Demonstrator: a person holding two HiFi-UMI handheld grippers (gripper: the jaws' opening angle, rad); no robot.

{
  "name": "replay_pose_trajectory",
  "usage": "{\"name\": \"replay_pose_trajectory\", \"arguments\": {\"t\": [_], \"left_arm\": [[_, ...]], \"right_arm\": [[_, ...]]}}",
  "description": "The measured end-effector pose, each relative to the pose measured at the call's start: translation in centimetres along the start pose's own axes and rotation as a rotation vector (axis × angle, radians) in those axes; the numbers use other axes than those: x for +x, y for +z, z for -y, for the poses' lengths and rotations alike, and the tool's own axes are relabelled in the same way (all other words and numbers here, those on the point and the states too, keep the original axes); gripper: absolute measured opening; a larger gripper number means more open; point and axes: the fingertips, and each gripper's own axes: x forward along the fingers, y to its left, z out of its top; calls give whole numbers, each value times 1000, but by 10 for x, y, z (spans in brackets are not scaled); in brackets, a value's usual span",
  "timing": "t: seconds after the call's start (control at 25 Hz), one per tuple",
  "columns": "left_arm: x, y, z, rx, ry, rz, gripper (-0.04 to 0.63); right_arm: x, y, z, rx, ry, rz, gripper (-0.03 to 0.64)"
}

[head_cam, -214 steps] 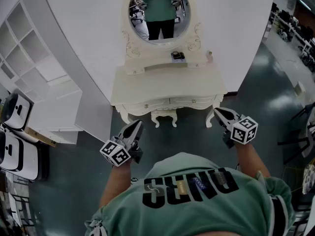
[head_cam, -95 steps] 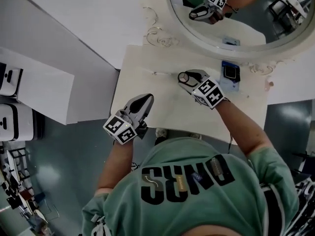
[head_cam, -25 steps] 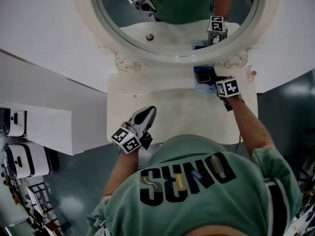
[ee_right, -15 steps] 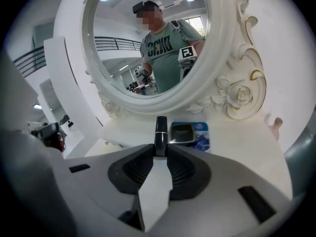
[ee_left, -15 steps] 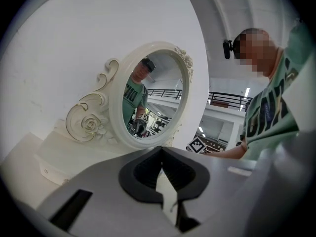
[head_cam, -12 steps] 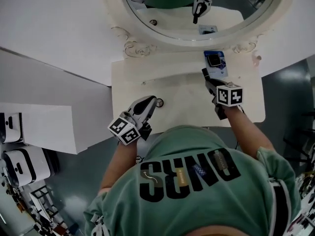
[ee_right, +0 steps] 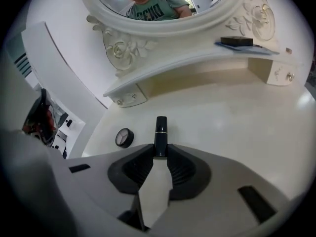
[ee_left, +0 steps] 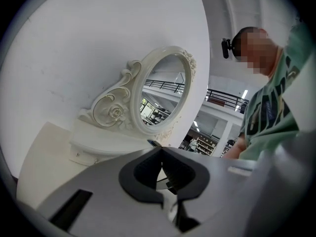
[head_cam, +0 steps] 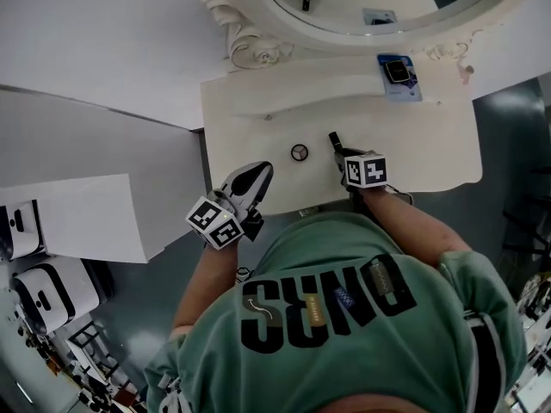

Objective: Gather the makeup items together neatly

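The right tongs [ee_right: 160, 151] hide the base of the lipstick [ee_right: 161, 128].

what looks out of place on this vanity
Nothing spilled or broken. Items are only scattered: round compact on the tabletop, dark palette up on the shelf, black lipstick held in the right tool.

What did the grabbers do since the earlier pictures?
The right gripper came away from the shelf by the palette and down to the tabletop, next to the compact. It has taken hold of a black lipstick. The left gripper stayed shut and empty near the front edge, and the palette stayed on the shelf.
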Motion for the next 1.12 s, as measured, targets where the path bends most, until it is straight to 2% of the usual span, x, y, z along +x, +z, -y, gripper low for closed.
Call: {"name": "replay_pose_trajectory", "arguments": {"t": [0.12,0.2,0.32,0.36,0.44,0.56,0.72,0.84,1.0,1.12], "left_arm": [[-6,-8,-3,-11,7,-10,9],[-8,-12,-3,-13,10,-5,9],[-10,-12,-4,-13,17,12,9],[-11,-11,-5,-14,19,19,9],[-12,-7,-5,-15,22,30,9],[-9,-2,1,-6,22,39,9],[22,8,9,36,5,42,9],[60,16,20,64,-16,35,9],[139,19,36,123,-32,-1,9],[208,11,48,178,-2,-49,9]], "right_arm": [[13,-4,0,52,-16,5,78],[17,-7,-2,76,5,-9,83],[14,-7,-9,101,60,-35,150],[10,-3,-9,99,68,-31,155],[-6,12,-6,82,69,7,158],[-41,46,10,40,68,120,156],[-99,108,49,-56,65,319,146],[-146,142,75,-189,58,425,141],[-189,172,114,-375,85,472,140],[-206,178,148,-445,134,454,140]]}}
